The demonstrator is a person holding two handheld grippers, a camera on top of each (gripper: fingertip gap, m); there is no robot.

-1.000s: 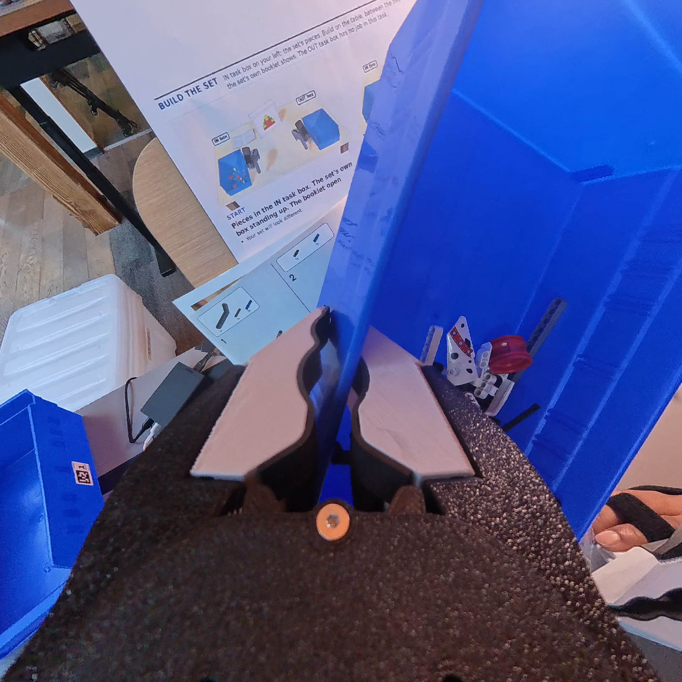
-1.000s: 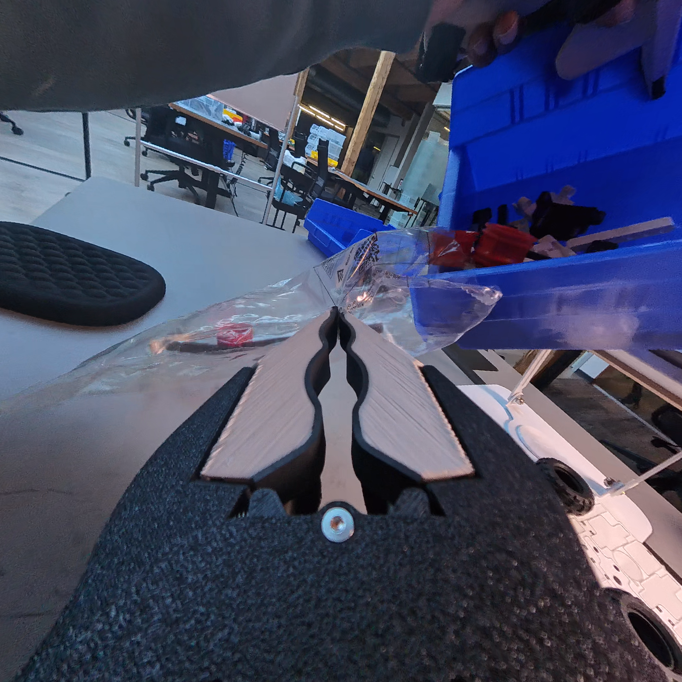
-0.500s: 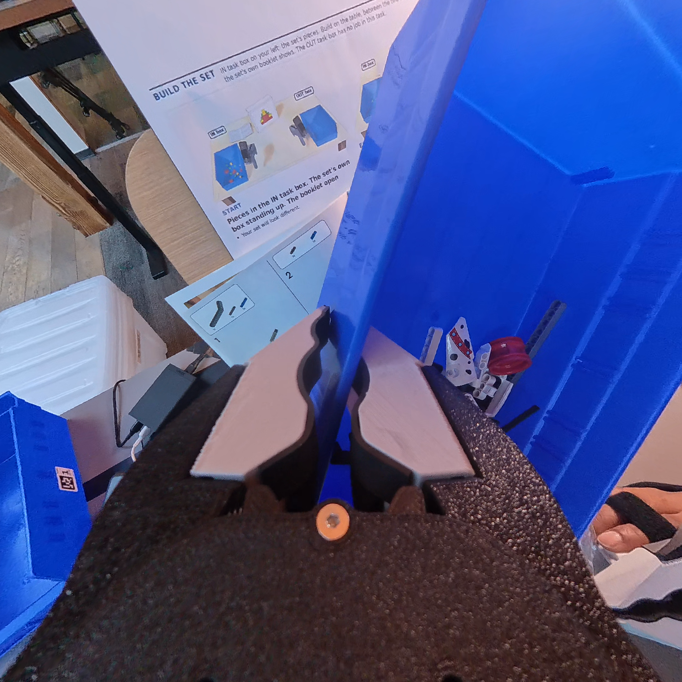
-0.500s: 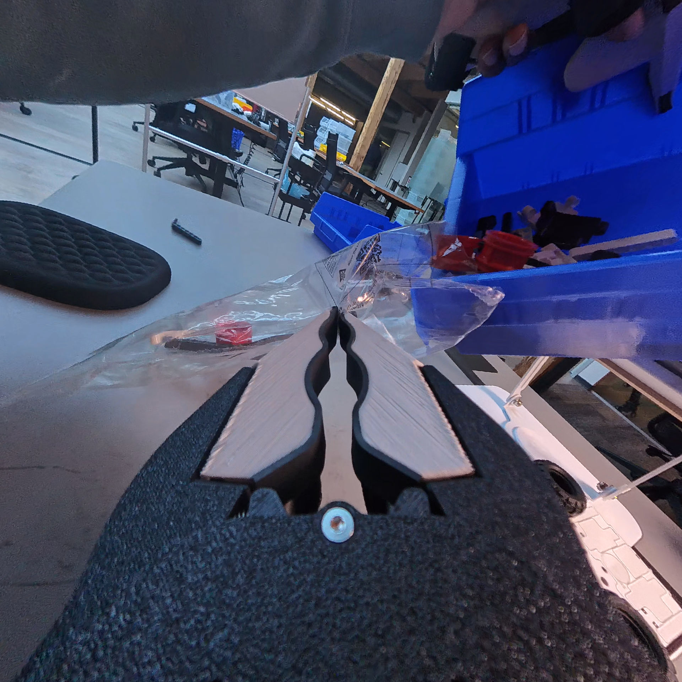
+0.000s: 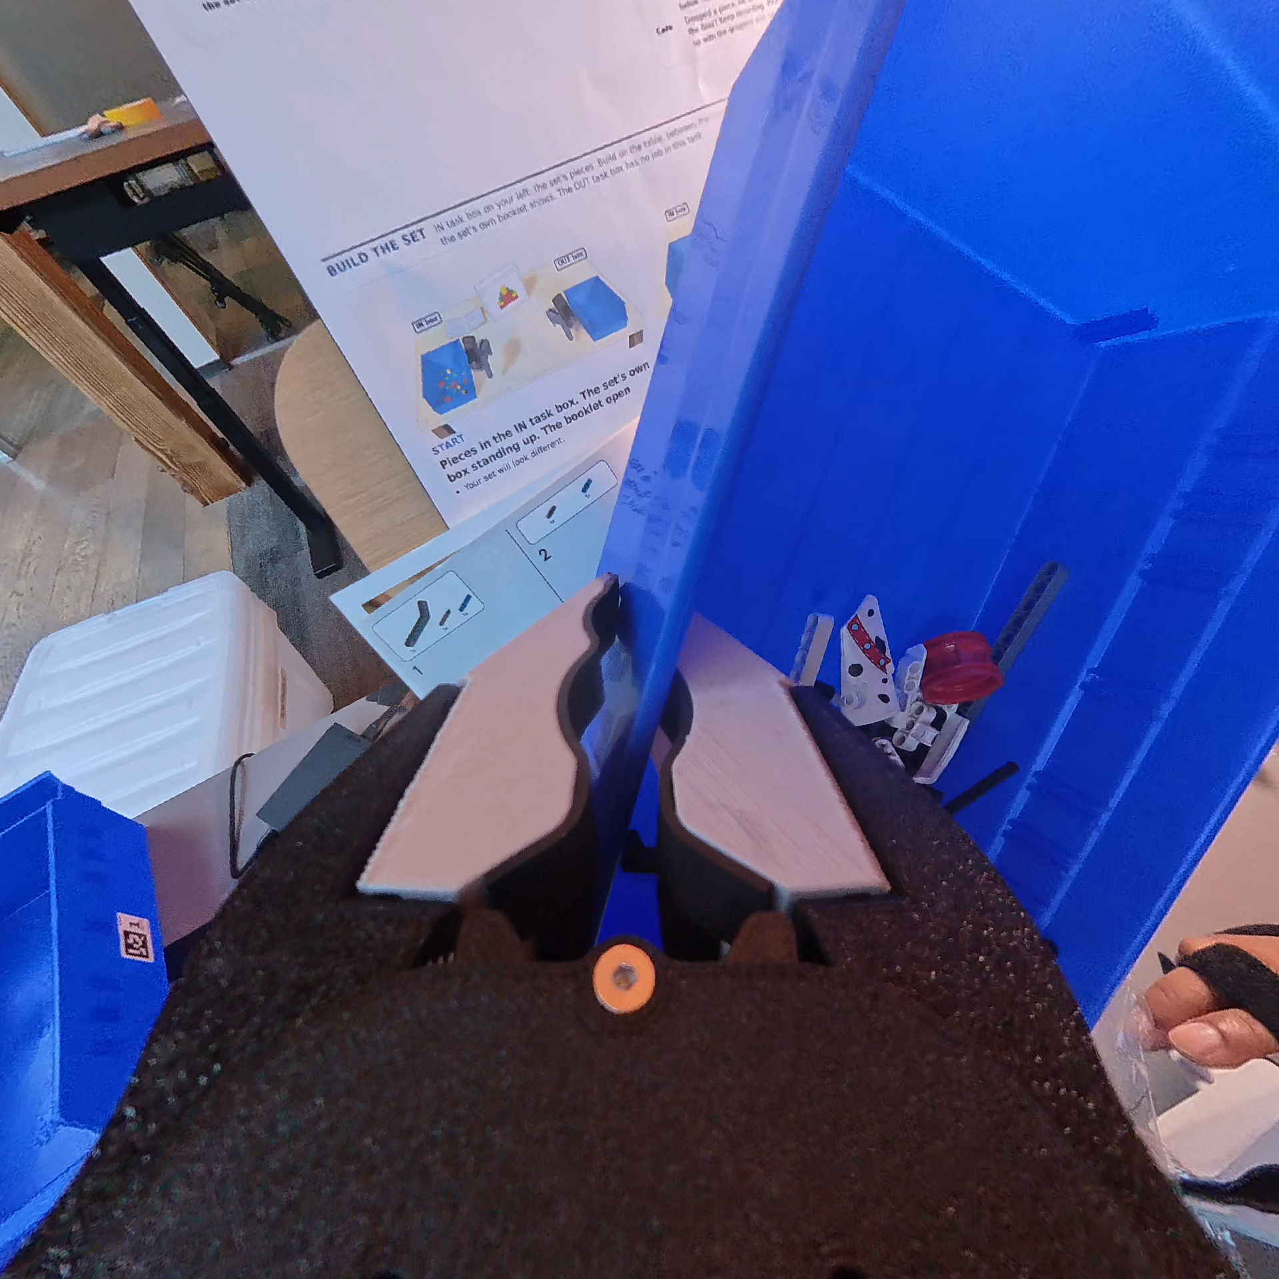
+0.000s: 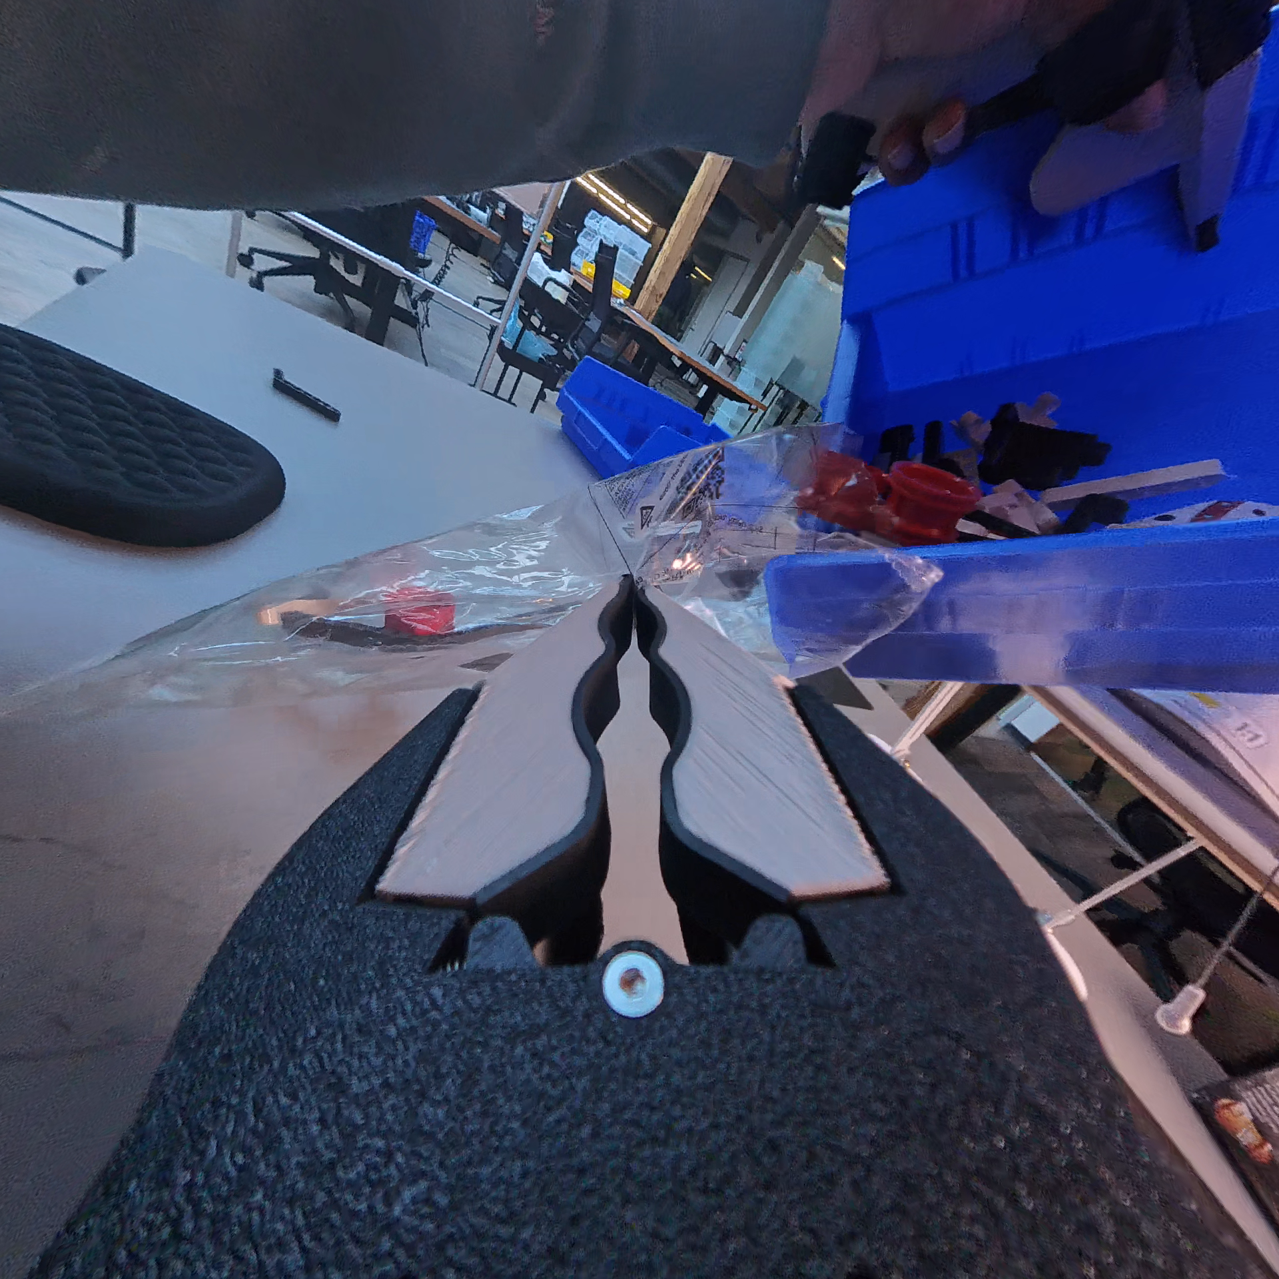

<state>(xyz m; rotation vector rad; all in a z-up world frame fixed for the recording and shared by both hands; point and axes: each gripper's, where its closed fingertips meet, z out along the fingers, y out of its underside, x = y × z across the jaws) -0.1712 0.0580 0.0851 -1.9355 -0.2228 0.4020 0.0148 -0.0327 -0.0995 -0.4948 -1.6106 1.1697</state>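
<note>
The blue bin [image 5: 969, 415] was held tipped, its side wall clamped between the closed-in jaws of the left gripper [image 5: 640, 623]. Small building pieces [image 5: 893, 685], among them a red wheel [image 5: 962, 666], were gathered in its far corner. On the grey tabletop [image 6: 415, 457] a clear plastic bag [image 6: 484, 595] was pinched at its edge by the fully closed right gripper [image 6: 633, 588], its far end draped over the bin's rim. A red piece [image 6: 419, 610] was seen inside the bag. A black padded mat [image 6: 118, 450] lay far left, with a small black stick [image 6: 304, 396] near it.

Two blue bins [image 5: 1003, 346] [image 5: 62, 969], one clear bag [image 6: 484, 588], one black pad [image 6: 118, 450].
</note>
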